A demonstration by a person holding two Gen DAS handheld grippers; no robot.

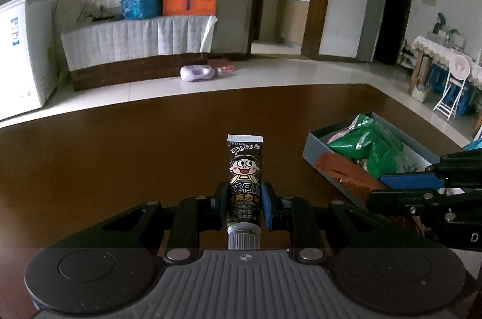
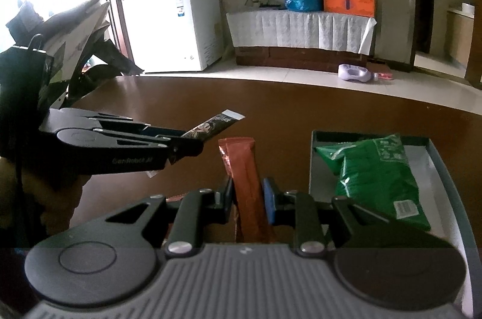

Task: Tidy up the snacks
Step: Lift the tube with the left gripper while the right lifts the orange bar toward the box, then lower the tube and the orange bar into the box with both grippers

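Note:
My left gripper (image 1: pixel 244 200) is shut on a black snack tube (image 1: pixel 245 165) with a cartoon face, its grey cap toward the camera and its crimped end pointing away. In the right wrist view the same tube (image 2: pixel 212 127) sticks out of the left gripper (image 2: pixel 192 145) above the brown table (image 2: pixel 186 99). My right gripper (image 2: pixel 249 195) is shut on an orange-brown snack packet (image 2: pixel 245 174), held lengthwise, left of the grey box (image 2: pixel 313 156). In the left wrist view that packet (image 1: pixel 346 171) hangs over the box's (image 1: pixel 313 142) near corner. A green snack bag (image 2: pixel 376 171) lies in the box.
The dark brown table (image 1: pixel 120 162) spreads out ahead and to the left. A person's hand (image 2: pixel 57 192) holds the left gripper. Dark bags and papers (image 2: pixel 60 42) stand at the table's far left corner. Beyond the table are a white freezer (image 2: pixel 177 23) and a covered cabinet (image 2: pixel 301 29).

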